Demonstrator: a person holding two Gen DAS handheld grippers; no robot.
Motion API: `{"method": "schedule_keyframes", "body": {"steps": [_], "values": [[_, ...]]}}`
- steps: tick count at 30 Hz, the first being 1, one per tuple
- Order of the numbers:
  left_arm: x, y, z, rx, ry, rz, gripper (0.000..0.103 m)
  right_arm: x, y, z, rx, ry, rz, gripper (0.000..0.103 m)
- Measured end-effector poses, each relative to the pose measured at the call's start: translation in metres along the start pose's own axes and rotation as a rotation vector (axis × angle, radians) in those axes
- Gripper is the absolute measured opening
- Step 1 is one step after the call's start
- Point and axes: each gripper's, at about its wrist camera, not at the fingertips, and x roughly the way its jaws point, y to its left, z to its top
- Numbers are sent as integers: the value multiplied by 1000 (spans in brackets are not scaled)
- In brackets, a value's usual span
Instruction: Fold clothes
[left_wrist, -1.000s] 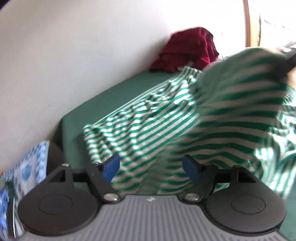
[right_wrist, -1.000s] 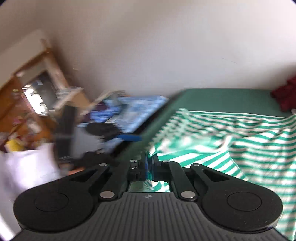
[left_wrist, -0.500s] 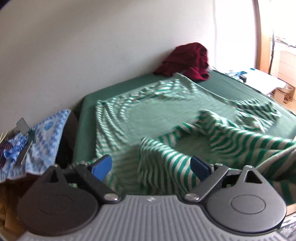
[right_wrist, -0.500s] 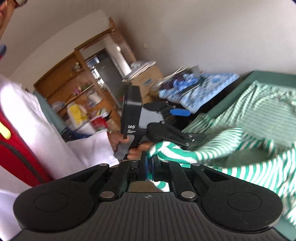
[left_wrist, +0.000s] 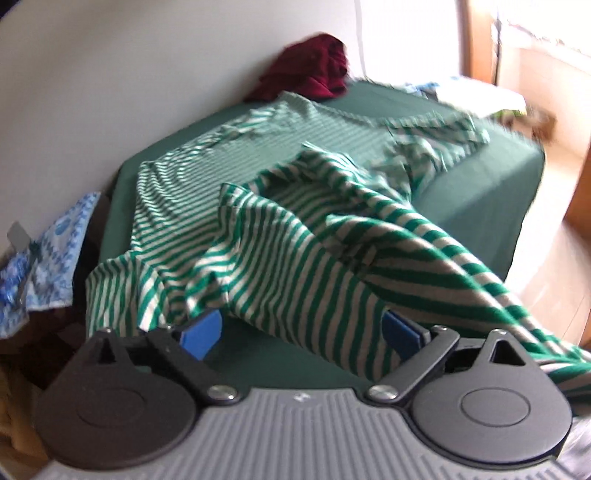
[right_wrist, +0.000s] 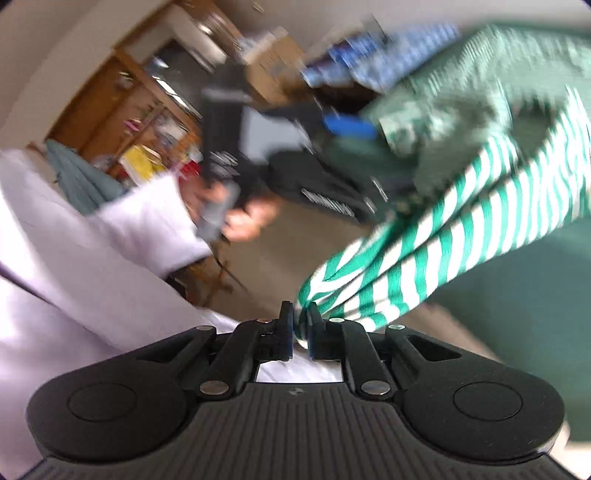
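Note:
A green-and-white striped shirt (left_wrist: 229, 206) lies spread on the green bed (left_wrist: 480, 199), its near part crumpled into a raised fold. From that fold a twisted length of the shirt (right_wrist: 436, 236) runs off the bed's edge to my right gripper (right_wrist: 301, 326). Those jaws are opening, with the cloth's end still pinched between the pads. My left gripper (left_wrist: 301, 330) is open wide at the near edge of the bed. The fold hangs loose in front of its blue pads (left_wrist: 201, 330), which do not press it. In the right wrist view a hand (right_wrist: 240, 218) carries the left gripper.
A dark red garment (left_wrist: 310, 70) is heaped at the bed's far corner by the white wall. Blue patterned cloth (left_wrist: 40, 266) lies left of the bed. A white sleeve (right_wrist: 147, 229) and wooden shelves (right_wrist: 129, 114) are on the left, with bare floor (left_wrist: 546, 266) right of the bed.
My right gripper has swung round and pulled the shirt's end back off the bed's edge, and its jaws have parted slightly. My left gripper opened wider and drew back to the near edge.

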Motion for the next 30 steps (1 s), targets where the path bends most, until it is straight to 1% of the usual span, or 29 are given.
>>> {"method": "schedule_keyframes", "body": {"steps": [1, 2, 3, 4, 5, 6, 7, 8, 10, 11, 12, 14, 15, 16, 19, 20, 21, 22, 23, 24, 25, 26, 27, 29, 30], "values": [[1, -5, -4, 35, -2, 8, 95, 8, -5, -2, 27, 34, -33, 21], [2, -9, -6, 68, -8, 14, 95, 12, -6, -1, 32, 55, -79, 22], [2, -13, -8, 101, -15, 19, 95, 10, -5, 1, 22, 58, -118, 22], [3, -16, -10, 136, -27, 17, 95, 3, -4, 6, 21, 35, -126, 22], [5, -19, -11, 173, -39, 13, 95, -4, -2, 11, 21, 9, -128, 29], [6, -22, -12, 203, -52, 10, 95, -13, -1, 18, 27, -36, -105, 37], [8, -24, -12, 232, -65, 11, 95, -24, -1, 26, 32, -113, -78, 50], [11, -26, -13, 253, -72, 12, 95, -31, -2, 33, 37, -195, -57, 61], [17, -25, -15, 271, -56, 14, 95, -34, -9, 45, 56, -348, -60, 64], [20, -24, -16, 279, -47, 14, 95, -28, -15, 50, 69, -410, -121, 63], [23, -23, -18, 283, -32, 17, 95, -16, -23, 57, 78, -432, -210, 63], [26, -21, -25, 283, -9, 25, 95, 19, -35, 70, 27, -417, -417, 50], [28, -20, -27, 279, 3, 30, 95, 37, -40, 73, -9, -399, -512, 49], [29, -18, -29, 272, 14, 32, 95, 52, -46, 75, -35, -381, -559, 49], [36, -16, -36, 241, 50, 37, 96, 95, -53, 82, -51, -340, -661, 49], [38, -16, -38, 235, 63, 42, 96, 105, -56, 80, -59, -324, -712, 50], [40, -17, -40, 232, 73, 49, 96, 109, -57, 74, -80, -340, -736, 52], [43, -18, -43, 231, 82, 54, 97, 114, -55, 73, -109, -354, -746, 57], [45, -18, -46, 231, 91, 59, 97, 116, -54, 71, -128, -352, -765, 50], [45, -18, -49, 230, 97, 59, 97, 117, -53, 68, -143, -347, -786, 33], [46, -18, -51, 231, 100, 55, 97, 111, -57, 69, -104, -344, -753, 5], [45, -18, -53, 234, 100, 51, 97, 104, -61, 70, -54, -341, -709, 2], [44, -18, -53, 239, 100, 51, 97, 95, -61, 69, -22, -343, -680, 2], [42, -17, -55, 253, 100, 52, 97, 76, -50, 59, -9, -351, -641, 2], [41, -17, -55, 262, 100, 53, 97, 67, -44, 54, 2, -343, -609, 2]]}}
